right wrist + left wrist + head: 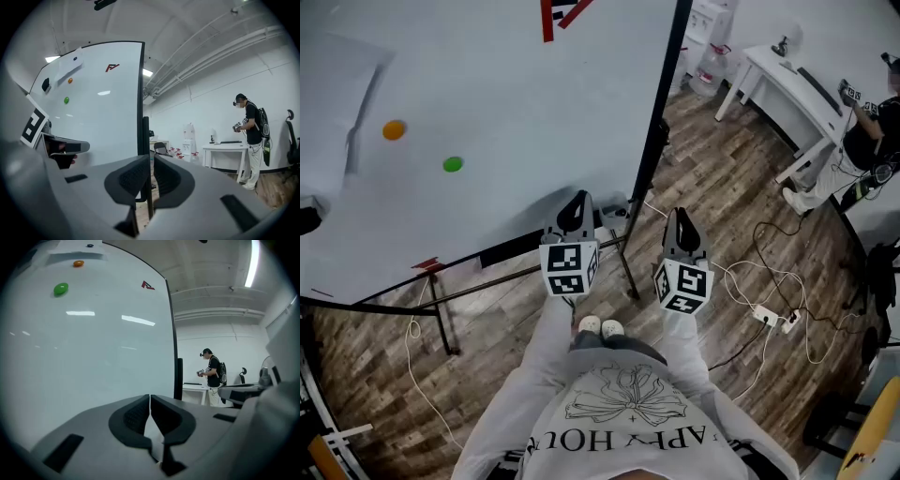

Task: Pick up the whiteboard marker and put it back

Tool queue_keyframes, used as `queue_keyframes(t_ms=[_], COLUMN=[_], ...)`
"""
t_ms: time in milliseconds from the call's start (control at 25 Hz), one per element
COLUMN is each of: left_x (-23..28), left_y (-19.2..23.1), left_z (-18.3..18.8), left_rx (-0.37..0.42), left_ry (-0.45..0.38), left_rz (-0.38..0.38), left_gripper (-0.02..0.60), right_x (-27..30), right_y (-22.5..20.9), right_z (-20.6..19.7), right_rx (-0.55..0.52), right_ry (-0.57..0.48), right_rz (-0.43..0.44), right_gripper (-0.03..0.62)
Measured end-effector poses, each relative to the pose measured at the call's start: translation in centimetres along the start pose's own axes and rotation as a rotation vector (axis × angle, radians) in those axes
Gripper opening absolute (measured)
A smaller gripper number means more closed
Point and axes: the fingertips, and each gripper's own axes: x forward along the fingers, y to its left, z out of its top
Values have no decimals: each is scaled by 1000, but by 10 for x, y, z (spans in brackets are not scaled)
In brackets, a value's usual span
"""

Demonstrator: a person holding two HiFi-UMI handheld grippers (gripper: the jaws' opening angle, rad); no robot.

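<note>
Wooden flooring (741,178) runs under a big whiteboard (487,84). We find no whiteboard marker on it or anywhere else in view. Our left gripper (575,206) and right gripper (681,223) are both pressed together, empty. We expect a light, stiff, slick marker, best pinched across mid-barrel, not by the cap.
</note>
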Motion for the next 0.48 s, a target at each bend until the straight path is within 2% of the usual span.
queue_keyframes(t_ms=[480], left_x=[-11], left_y=[14], left_z=[6], left_rx=[9], left_ry=[-14], left_rz=[47], left_gripper=[9], right_x=[5], right_y=[9], right_z=[7], right_rx=[9], right_ry=[-17], right_rz=[4], right_gripper=[8])
